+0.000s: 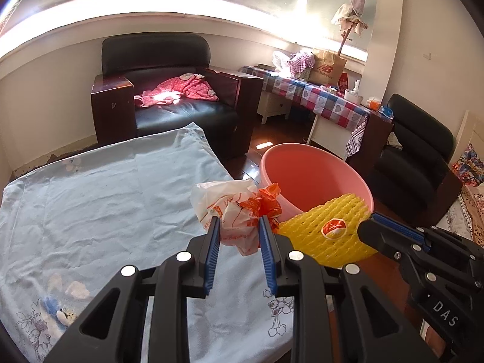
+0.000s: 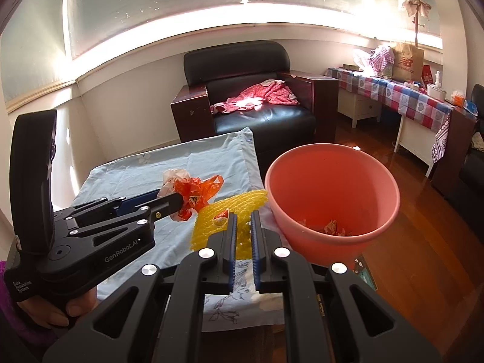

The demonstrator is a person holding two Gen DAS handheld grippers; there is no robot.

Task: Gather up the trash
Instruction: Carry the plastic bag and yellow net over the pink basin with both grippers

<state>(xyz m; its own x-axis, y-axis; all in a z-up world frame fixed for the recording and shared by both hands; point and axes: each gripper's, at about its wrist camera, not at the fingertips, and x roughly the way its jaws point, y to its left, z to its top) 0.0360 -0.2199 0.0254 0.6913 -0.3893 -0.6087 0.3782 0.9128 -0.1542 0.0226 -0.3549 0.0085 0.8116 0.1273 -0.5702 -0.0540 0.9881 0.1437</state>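
My left tool (image 1: 239, 236) is clamped on the crumpled plastic bag (image 1: 233, 208) and my right tool (image 2: 243, 227) pinches the yellow foam net (image 2: 224, 220), both over the tabletop (image 1: 90, 196) edge beside the pink basin (image 2: 332, 193). Best swing each over the rim before letting go, one at a time so the tools don't clash; armchair (image 2: 257, 90) and cluttered side table (image 2: 408, 96) sit well apart.

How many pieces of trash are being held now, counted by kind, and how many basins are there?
Plastic bag, white and orange, held in the left tongs: 1
Yellow foam net, held in the right tongs: 1
Pink basin: 1
Total: 3
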